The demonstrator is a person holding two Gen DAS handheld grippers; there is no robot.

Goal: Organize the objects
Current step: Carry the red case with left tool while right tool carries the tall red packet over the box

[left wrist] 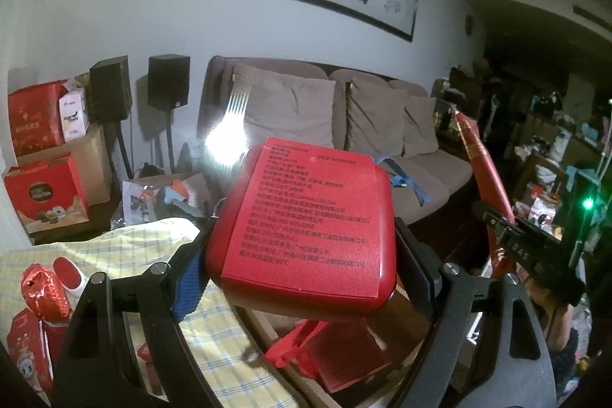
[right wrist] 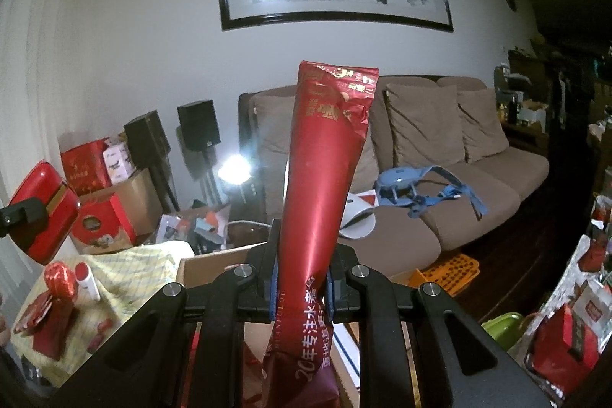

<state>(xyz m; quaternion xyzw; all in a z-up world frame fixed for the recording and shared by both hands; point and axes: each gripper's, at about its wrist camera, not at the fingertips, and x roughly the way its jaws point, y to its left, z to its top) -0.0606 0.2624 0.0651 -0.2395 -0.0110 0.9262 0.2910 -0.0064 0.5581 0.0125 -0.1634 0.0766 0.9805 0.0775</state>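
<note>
Tin and packet are both in the air, one per gripper. The red tin (left wrist: 302, 228), a rounded box with a printed red label facing the left wrist camera, sits clamped between the jaws of the left gripper (left wrist: 302, 255), held up over the yellow checked cloth (left wrist: 214, 324) and a red gift bag (left wrist: 332, 354) below. The long red foil packet (right wrist: 325, 186) stands nearly upright, pinched low on its body by the right gripper (right wrist: 300, 283), with a cardboard box (right wrist: 206, 262) just behind and below it.

Risks, as I judge them: the tin is smooth and glossy, and the jaws seem to bear on its curved sides, so a tilt or quick swing could let it slide out and drop onto the clutter underneath. The packet is soft and its top is crumpled; gripped so low, its upper part may flop over, or the foil may creep through the pads. The two grippers work near each other, each visible at the edge of the other's view, so a careless crossing could knock one load against the other. A white bottle with a red cap (right wrist: 87, 281) and a red foil-wrapped item (right wrist: 59, 280) stand on the cloth-covered surface and could be toppled when either thing is lowered there.
</note>
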